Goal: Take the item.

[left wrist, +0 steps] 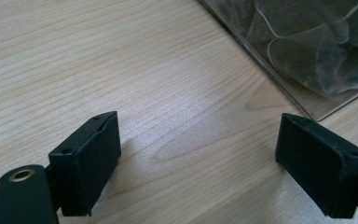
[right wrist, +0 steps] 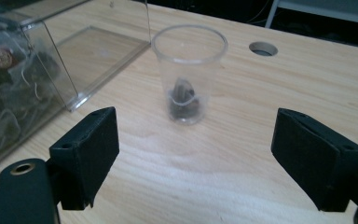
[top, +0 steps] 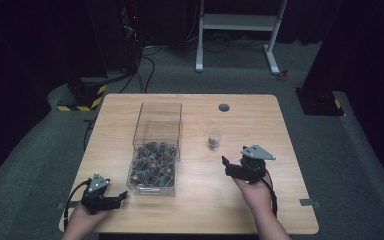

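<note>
A clear plastic box [top: 156, 148] stands left of the table's middle, its near half piled with several dark tea bags [top: 152, 165]. To its right a clear cup [top: 213, 137] stands upright, and in the right gripper view the cup [right wrist: 189, 72] holds one tea bag [right wrist: 183, 97]. My right gripper [top: 228, 166] is open, low over the table just in front of the cup, jaws wide apart. My left gripper [top: 121, 197] is open near the front left edge, pointing at the box's near corner [left wrist: 314, 70], nothing between its fingers.
The wooden table [top: 260, 200] has a round cable hole [top: 224, 107] at the back. A white frame [top: 238, 25] and dark stands with cables sit on the grey carpet beyond the table.
</note>
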Motion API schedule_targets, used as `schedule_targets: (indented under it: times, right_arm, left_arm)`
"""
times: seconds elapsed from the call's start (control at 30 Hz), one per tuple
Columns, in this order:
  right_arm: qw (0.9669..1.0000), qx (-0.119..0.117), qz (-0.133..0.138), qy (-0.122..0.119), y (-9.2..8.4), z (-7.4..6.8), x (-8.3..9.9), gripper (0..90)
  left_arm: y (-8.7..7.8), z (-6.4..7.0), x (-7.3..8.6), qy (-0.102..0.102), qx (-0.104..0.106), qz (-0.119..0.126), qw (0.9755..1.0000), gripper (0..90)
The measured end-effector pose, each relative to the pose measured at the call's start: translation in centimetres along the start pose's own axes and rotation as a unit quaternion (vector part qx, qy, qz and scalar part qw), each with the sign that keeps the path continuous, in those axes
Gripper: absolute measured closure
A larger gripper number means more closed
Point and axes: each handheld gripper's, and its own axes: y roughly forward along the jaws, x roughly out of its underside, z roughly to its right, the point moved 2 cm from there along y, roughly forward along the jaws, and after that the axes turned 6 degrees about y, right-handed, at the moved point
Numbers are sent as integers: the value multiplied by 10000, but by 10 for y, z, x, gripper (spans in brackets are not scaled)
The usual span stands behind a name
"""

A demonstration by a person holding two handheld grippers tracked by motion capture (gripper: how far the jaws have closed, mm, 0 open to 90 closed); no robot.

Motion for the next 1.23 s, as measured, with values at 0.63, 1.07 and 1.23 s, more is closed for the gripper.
schedule_targets:
  times: [0.63,1.07,1.23]
  right_arm:
    - [9969,325,-714,24,-17,22,77,150]
    - [9904,427,-1302,193,-17,32,97,128]
    - [9902,459,-1296,245,-16,31,97,127]
  left_arm:
    - [0,0,0,-18,-7,15,10000,145]
    - [0,0,0,-20,-15,17,10000,147]
    - [0,0,0,-16,-11,6,10000,148]
